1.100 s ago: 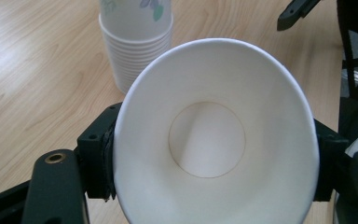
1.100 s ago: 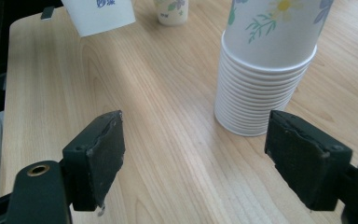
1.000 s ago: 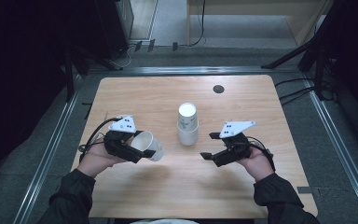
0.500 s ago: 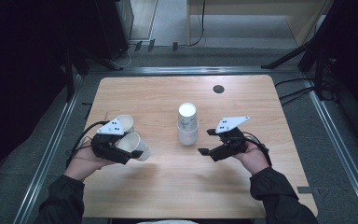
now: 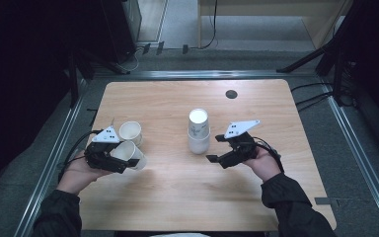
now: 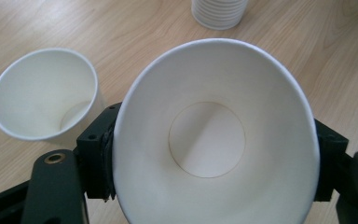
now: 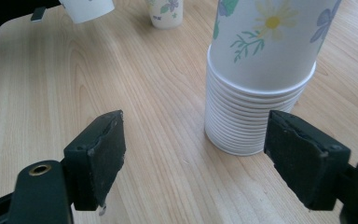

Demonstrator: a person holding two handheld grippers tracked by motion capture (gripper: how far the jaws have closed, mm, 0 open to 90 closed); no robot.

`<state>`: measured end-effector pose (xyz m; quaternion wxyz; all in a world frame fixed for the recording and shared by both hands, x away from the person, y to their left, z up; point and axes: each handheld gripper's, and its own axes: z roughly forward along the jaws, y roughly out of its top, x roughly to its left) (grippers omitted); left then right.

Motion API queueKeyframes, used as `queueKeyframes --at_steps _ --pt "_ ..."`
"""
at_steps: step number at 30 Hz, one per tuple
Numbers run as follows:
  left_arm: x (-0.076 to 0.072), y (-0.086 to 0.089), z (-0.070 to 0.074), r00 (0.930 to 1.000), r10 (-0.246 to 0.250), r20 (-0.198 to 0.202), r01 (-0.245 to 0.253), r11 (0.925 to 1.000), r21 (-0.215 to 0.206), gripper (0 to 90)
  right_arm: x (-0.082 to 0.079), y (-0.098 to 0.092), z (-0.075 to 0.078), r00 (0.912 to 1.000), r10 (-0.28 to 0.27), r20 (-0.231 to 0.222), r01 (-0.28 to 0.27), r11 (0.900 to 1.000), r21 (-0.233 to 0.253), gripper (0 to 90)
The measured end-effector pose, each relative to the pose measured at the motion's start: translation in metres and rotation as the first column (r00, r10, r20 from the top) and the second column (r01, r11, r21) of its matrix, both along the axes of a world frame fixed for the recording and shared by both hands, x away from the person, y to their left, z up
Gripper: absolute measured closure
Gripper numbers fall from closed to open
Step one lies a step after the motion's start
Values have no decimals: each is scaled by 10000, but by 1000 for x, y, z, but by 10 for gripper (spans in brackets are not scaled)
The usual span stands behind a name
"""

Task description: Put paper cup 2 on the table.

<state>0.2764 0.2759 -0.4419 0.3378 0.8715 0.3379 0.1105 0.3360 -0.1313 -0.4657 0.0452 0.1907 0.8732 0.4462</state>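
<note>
Left tool (image 5: 121, 160) pinching cup (image 6: 214, 140), rim squashed oval: thin paper, light, crushable, grip gently mid-wall. Right tool (image 7: 205, 154) spread beside stack (image 7: 256, 116).

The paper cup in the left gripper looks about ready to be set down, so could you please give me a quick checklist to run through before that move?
1. Left gripper grips the held cup on both sides: ok.
2. Held cup undamaged: not ok, its rim is squeezed oval.
3. Bare table beside the standing cup: ok.
4. Standing cup upright: ok.
5. Right gripper open, holding nothing: ok.
6. Cup stack upright, away from the left gripper: ok.
</note>
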Motion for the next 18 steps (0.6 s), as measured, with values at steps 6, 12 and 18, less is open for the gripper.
queueKeyframes --at_steps 6,12,18 --pt "3 11 -5 9988 475 -122 -470 9983 356 241 0 1 -1 10000 5 -16 -5 10000 -56 210" --pt "8 17 -12 9956 896 -279 -873 9934 738 236 -1 3 -2 10000 68 -4 -68 9998 -177 210" --pt "12 18 -20 9935 1060 -408 -1018 9903 948 233 -2 3 -2 9999 99 -21 -99 9997 -224 210"
